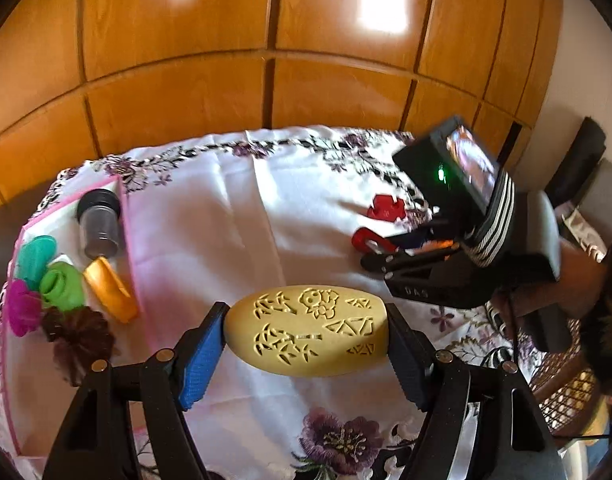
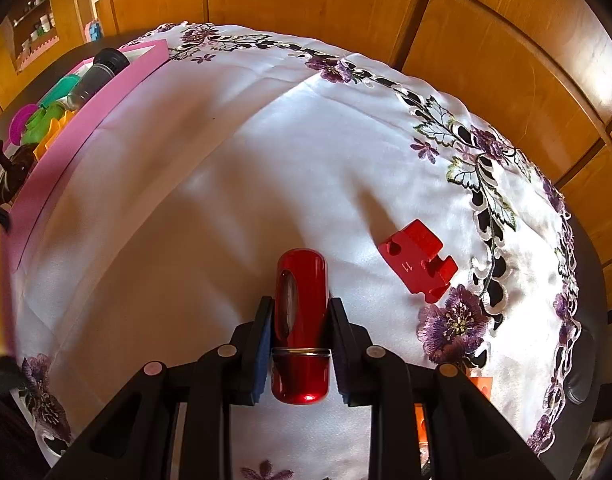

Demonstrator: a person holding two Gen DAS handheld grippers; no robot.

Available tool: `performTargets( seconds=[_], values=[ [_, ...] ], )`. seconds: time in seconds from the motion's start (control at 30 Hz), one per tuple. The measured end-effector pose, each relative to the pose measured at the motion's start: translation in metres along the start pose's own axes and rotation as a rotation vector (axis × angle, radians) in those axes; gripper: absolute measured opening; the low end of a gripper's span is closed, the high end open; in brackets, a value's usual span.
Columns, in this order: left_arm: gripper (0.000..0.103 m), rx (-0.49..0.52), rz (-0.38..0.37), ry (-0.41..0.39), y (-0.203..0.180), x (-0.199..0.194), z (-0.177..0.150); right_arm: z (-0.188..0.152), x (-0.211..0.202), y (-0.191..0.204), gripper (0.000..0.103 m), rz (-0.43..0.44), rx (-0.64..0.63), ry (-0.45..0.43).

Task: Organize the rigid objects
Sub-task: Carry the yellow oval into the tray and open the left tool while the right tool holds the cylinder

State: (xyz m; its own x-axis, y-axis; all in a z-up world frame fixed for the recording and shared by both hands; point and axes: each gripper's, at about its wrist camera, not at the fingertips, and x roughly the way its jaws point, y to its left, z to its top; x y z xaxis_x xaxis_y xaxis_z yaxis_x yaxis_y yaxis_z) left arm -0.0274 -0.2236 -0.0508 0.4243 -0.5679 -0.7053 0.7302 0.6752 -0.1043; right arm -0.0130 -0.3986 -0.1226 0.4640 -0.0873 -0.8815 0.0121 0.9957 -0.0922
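**Both grippers loaded; pink box at far left**

Nearest in my left wrist view: the left gripper (image 1: 306, 344) stands fairly wide, blue pads pressed on the two ends of a yellow oval piece (image 1: 306, 330) held clear above the cloth. Its top face carries cut-out patterns: a flower, leaf sprays, triangles. No lettering there that I can read.

Right wrist view: the right gripper (image 2: 301, 344) is nearly closed, clamped on both sides of a glossy red cylinder (image 2: 301, 320) with a thin metal ring around it. No label legible.

Just beyond and to the right of it, a red notched block (image 2: 417, 266) lies alone on the white flowered tablecloth (image 2: 226, 200). It bears two short marks, possibly "11"; I cannot be sure.

Open room: the middle of the cloth is bare between the block and the pink box (image 2: 86, 120). The embroidered cloth edge runs close behind and to the right of the block.

Farthest left, the box holds a dark-capped jar (image 1: 99, 224), teal, green, magenta and orange pieces and a dark brown one. Wooden cabinet doors (image 1: 306, 40) close the background.
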Motion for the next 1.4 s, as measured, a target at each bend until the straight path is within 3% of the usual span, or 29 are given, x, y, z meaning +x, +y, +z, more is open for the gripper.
performTargets(
  seconds=[0.4,0.53,0.73,0.93,1.1,1.17,1.3,1.4],
  values=[
    [0.075,-0.195,0.107,-0.121,0.075,-0.071,0.008,0.000,0.000,0.003,0.026,-0.024,-0.025,-0.008],
    [0.075,-0.293,0.203,-0.136,0.123,-0.085,0.000,0.000,-0.001,0.005,0.026,-0.030,-0.027,-0.009],
    [0.075,-0.393,0.320,-0.078,0.178,-0.082,-0.027,0.000,-0.001,0.005,0.026,-0.035,-0.030,-0.009],
    [0.075,-0.521,0.320,-0.021,0.212,-0.062,-0.036,0.001,-0.001,0.005,0.026,-0.037,-0.031,-0.009],
    [0.075,-0.533,0.342,0.039,0.225,-0.036,-0.036,0.001,-0.001,0.005,0.026,-0.037,-0.030,-0.009],
    [0.075,-0.485,0.366,0.045,0.220,-0.032,-0.034,0.001,-0.001,0.005,0.026,-0.037,-0.030,-0.009],
    [0.076,-0.495,0.338,0.094,0.221,-0.019,-0.037,0.001,-0.001,0.005,0.026,-0.039,-0.033,-0.010],
    [0.076,-0.468,0.371,0.089,0.216,-0.016,-0.038,0.001,-0.001,0.006,0.026,-0.039,-0.033,-0.010]
  ],
)
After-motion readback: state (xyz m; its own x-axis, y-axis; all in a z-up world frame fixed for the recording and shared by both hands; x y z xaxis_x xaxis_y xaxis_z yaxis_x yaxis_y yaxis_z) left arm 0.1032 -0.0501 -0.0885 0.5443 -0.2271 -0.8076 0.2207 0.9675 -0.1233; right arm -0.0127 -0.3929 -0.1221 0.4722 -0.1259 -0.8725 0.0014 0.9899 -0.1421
